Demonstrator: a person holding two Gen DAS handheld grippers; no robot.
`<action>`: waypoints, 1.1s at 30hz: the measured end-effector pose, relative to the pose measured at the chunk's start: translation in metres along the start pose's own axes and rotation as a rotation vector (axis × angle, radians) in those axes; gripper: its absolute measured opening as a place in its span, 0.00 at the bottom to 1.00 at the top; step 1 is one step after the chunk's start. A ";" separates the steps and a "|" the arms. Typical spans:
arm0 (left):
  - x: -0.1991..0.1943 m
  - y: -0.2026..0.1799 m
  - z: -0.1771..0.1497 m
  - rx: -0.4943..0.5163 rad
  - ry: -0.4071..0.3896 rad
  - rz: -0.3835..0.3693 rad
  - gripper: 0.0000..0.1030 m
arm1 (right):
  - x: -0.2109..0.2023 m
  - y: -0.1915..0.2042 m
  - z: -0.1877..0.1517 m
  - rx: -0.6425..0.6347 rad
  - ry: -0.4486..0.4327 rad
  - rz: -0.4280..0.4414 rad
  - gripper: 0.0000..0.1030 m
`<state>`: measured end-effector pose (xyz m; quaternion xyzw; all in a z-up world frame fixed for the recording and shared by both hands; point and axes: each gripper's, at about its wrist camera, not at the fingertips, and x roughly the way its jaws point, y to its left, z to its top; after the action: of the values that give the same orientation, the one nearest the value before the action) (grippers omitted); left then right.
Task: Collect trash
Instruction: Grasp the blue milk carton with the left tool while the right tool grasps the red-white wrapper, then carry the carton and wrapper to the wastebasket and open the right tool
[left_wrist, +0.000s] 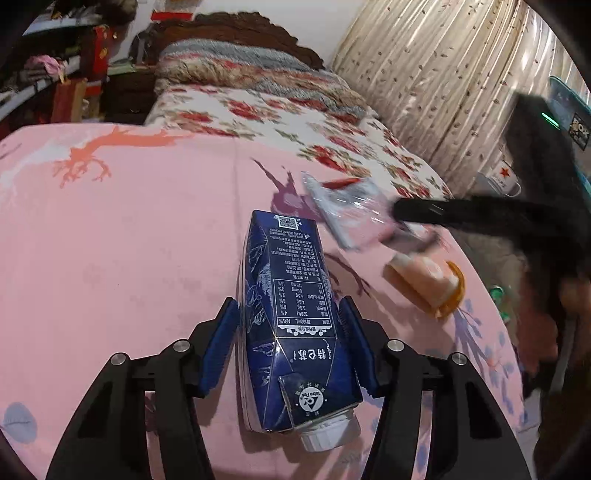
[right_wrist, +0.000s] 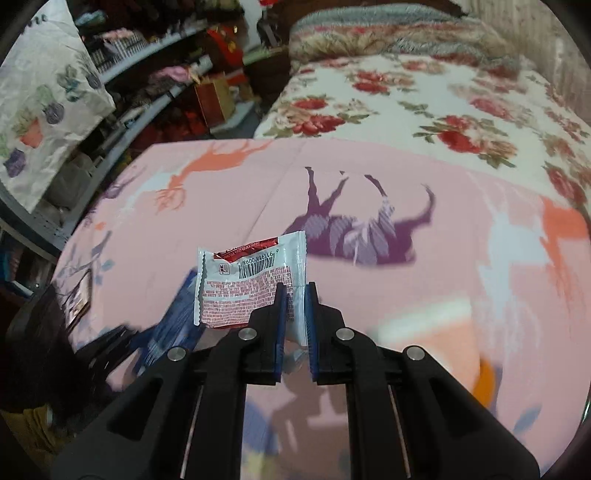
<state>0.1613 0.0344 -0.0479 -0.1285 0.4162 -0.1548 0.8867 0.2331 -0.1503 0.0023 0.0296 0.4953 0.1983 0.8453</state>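
Note:
A dark blue milk carton (left_wrist: 284, 266) lies on its side on the pink tablecloth (left_wrist: 129, 240), white cap towards the camera. My left gripper (left_wrist: 288, 302) straddles it, both blue pads against its long sides. My right gripper (right_wrist: 296, 287) is shut on the edge of a white and red snack wrapper (right_wrist: 251, 284), held just above the cloth. In the left wrist view that wrapper (left_wrist: 347, 210) hangs blurred from the right gripper's black fingers (left_wrist: 417, 216), beyond the carton. An orange and white small bottle (left_wrist: 424, 284) lies on its side to the right of the carton.
Past the table's far edge stands a bed with a floral blanket (left_wrist: 295, 122) and folded quilts (left_wrist: 240, 62). Cluttered shelves (right_wrist: 147, 74) run along the left. A patterned curtain (left_wrist: 443, 74) hangs at the right. A person's dark sleeve (left_wrist: 546, 221) fills the right side.

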 end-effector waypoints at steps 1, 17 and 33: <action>0.000 -0.001 -0.002 0.003 0.019 -0.021 0.51 | -0.011 -0.001 -0.016 0.023 -0.021 0.006 0.12; -0.016 -0.120 -0.071 0.289 0.207 -0.248 0.49 | -0.112 -0.105 -0.267 0.636 -0.261 0.077 0.12; 0.011 -0.193 -0.101 0.501 0.292 -0.194 0.49 | -0.155 -0.130 -0.305 0.604 -0.358 0.023 0.69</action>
<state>0.0569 -0.1570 -0.0495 0.0788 0.4738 -0.3536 0.8027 -0.0526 -0.3712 -0.0567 0.3184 0.3750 0.0442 0.8695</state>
